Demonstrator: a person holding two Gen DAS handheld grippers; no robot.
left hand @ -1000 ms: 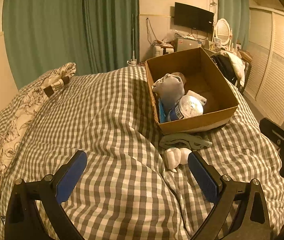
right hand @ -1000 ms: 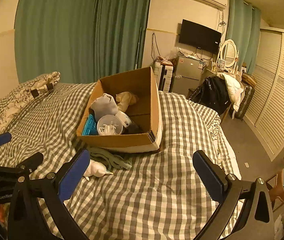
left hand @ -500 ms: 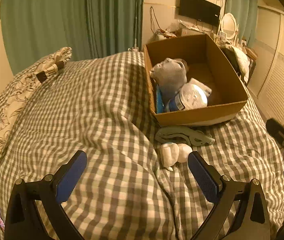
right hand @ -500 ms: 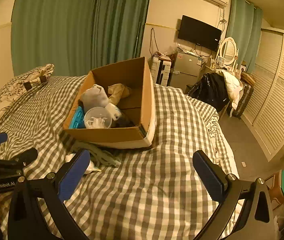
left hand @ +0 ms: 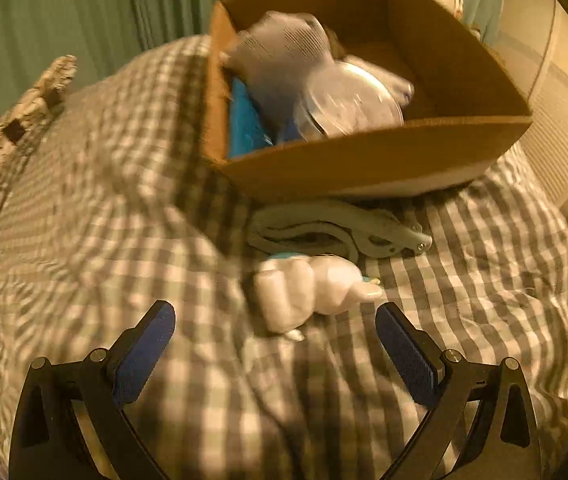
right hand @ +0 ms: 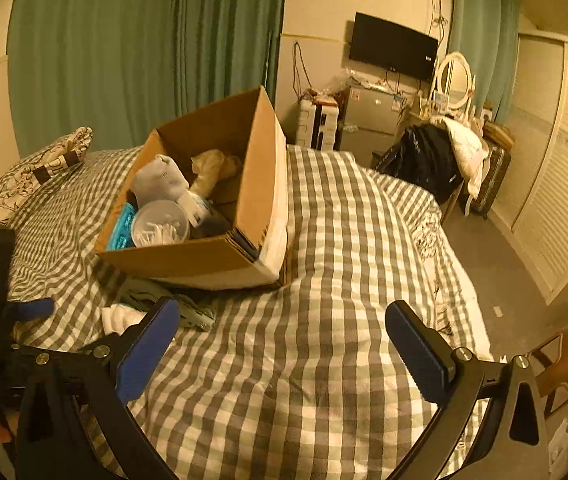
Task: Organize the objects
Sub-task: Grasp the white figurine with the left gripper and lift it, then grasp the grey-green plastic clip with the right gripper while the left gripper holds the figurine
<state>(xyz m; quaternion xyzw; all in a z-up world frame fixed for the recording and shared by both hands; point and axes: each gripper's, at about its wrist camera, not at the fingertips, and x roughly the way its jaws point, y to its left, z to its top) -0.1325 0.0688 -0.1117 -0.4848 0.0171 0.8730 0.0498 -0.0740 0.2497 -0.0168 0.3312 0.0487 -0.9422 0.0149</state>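
A white rolled bundle [left hand: 308, 288], soft and blurred so its make cannot be told, lies on the checked bed cover [left hand: 83, 208] just ahead of the left hand-held gripper [left hand: 273, 340], whose two blue pads [left hand: 145, 350] stand wide apart with nothing between them. From the right wrist view only a corner of this bundle [right hand: 117, 318] shows, the rest hidden behind that gripper's near finger. Just beyond it, touching or almost touching, lies one grey-green plier-like tool [left hand: 340, 232], its far edge tucked under the front of the cardboard box [left hand: 364, 160]. One box sits on the bed, open at the top; inside are a grey cloth pouch [right hand: 159, 180], a round clear tub [right hand: 159, 228] with white sticks in it, a blue flat packet [right hand: 121, 228] mostly hidden by the box wall, and a tan crumpled thing [right hand: 211, 168] at the back. No writing on any of them can be read. The right hand-held gripper [right hand: 281, 338] is also spread wide and holds nothing, over bare cover to the right of the box. One patterned pillow [right hand: 35, 172] lies far left
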